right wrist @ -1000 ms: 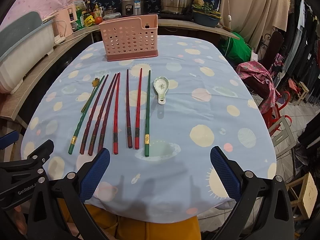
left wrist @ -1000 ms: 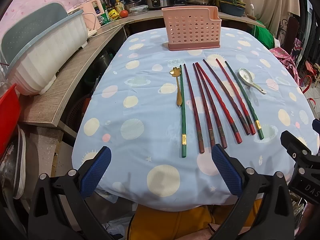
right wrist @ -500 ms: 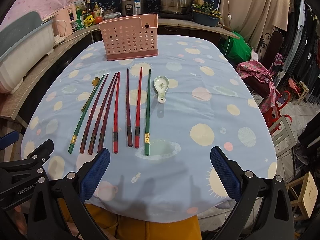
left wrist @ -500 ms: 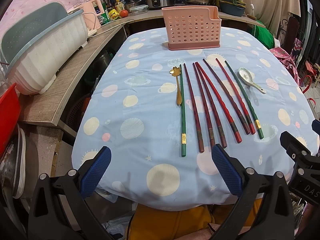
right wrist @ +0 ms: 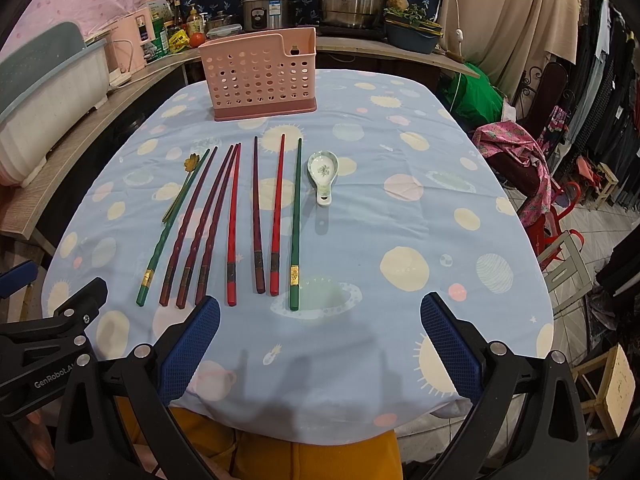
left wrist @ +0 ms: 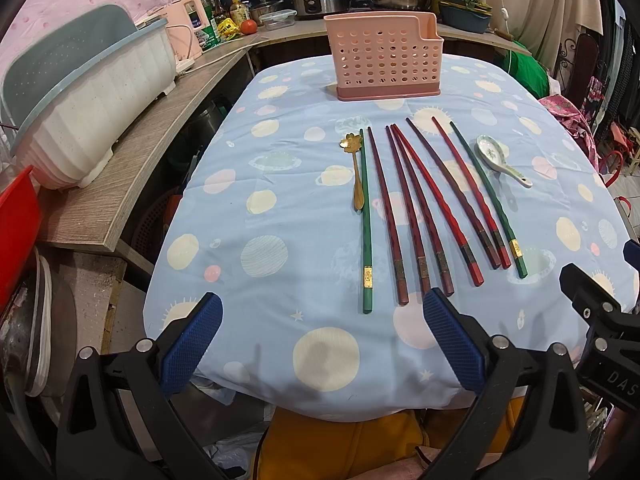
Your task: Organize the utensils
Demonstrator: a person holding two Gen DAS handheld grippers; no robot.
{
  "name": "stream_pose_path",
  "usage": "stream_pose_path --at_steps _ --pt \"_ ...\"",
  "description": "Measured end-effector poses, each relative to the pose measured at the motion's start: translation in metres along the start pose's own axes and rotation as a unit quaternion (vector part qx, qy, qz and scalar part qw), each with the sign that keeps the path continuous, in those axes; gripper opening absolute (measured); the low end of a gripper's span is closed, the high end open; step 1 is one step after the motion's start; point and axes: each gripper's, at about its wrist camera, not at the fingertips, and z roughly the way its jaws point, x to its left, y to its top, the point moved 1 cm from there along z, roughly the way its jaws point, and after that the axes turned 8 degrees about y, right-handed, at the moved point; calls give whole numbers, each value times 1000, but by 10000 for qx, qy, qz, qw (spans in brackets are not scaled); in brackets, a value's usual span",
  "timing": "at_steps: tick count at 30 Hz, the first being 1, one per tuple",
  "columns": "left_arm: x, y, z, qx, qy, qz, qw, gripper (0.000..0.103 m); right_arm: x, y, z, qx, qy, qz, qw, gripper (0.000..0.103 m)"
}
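Note:
Several red, dark red and green chopsticks (left wrist: 416, 208) (right wrist: 234, 220) lie side by side on the blue spotted tablecloth (left wrist: 280, 240). A small gold spoon (left wrist: 356, 172) (right wrist: 188, 176) rests at their left, a white ceramic spoon (left wrist: 500, 158) (right wrist: 323, 174) at their right. A pink perforated utensil holder (left wrist: 384, 60) (right wrist: 258, 74) stands upright at the far end. My left gripper (left wrist: 320, 344) hovers open above the near table edge, nothing between its fingers. My right gripper (right wrist: 320, 340) is open too, short of the chopstick ends.
A wooden counter (left wrist: 120, 176) with a white and grey dish rack (left wrist: 80, 92) runs along the left. Pots and a rice cooker (right wrist: 266, 10) stand behind the table. Chairs and hanging clothes (right wrist: 560, 168) crowd the right side. A person's yellow garment (right wrist: 300, 456) shows below.

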Motion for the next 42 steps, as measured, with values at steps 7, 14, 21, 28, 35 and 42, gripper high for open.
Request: stream_pose_path --at_steps 7,14,21,28,35,42 --pt "0 0 0 2 -2 2 10000 96 0 0 1 5 2 -2 10000 96" --pt "-2 -4 2 7 4 -6 10000 96 1 -1 1 13 4 -1 10000 96" --pt "-2 -5 2 9 2 -5 10000 96 1 -2 1 21 2 4 10000 96" --pt "-2 -4 2 15 0 -5 10000 96 3 -2 3 30 2 9 10000 96" --pt "-2 -4 2 16 0 -4 10000 96 3 -3 4 34 2 9 10000 96" --pt "-2 -4 2 19 -2 -4 10000 96 1 -3 7 55 10 19 10000 96"
